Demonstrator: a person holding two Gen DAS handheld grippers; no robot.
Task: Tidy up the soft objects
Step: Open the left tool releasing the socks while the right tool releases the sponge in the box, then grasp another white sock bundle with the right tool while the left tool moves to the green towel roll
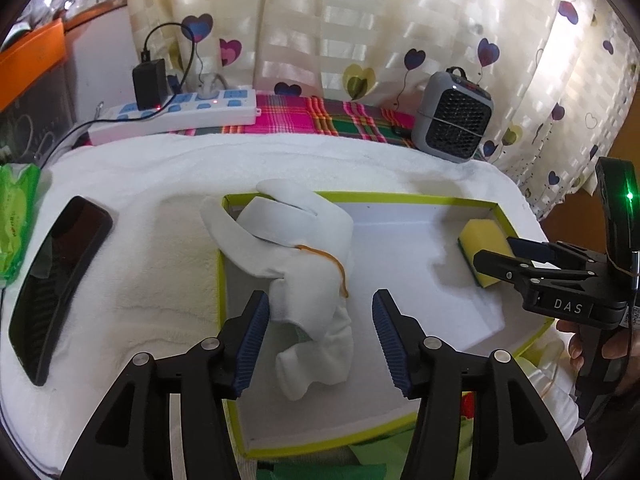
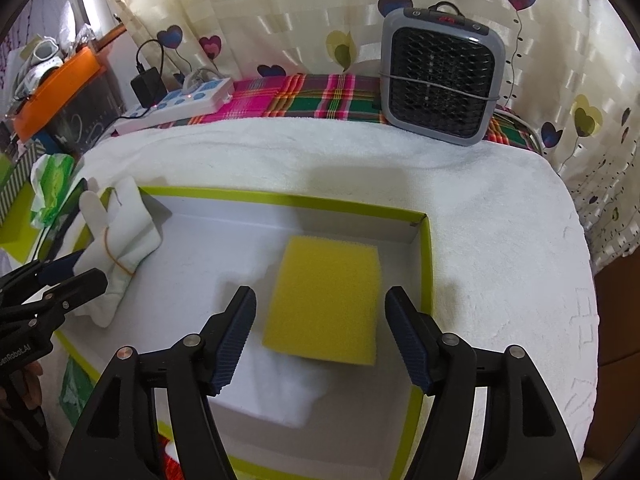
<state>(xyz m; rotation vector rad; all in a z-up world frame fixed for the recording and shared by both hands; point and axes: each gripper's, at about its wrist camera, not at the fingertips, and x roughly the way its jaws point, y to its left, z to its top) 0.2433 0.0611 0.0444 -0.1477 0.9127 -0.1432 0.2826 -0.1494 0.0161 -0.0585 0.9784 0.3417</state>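
a white fluffy towel [image 2: 480,220] covers the table in front of a curtain with hearts [image 1: 360,20]. on it lies a shallow box with lime-green rim [image 2: 427,264]. the left gripper [image 1: 320,340] stands wide open over a bundle of white socks [image 1: 304,264] tied with a rubber band; the pads do not touch it. the socks lie at the box's left side, partly over the rim. the right gripper [image 2: 320,336] is also wide open, holding nothing, above the yellow sponge [image 2: 326,300] inside the box near its right wall.
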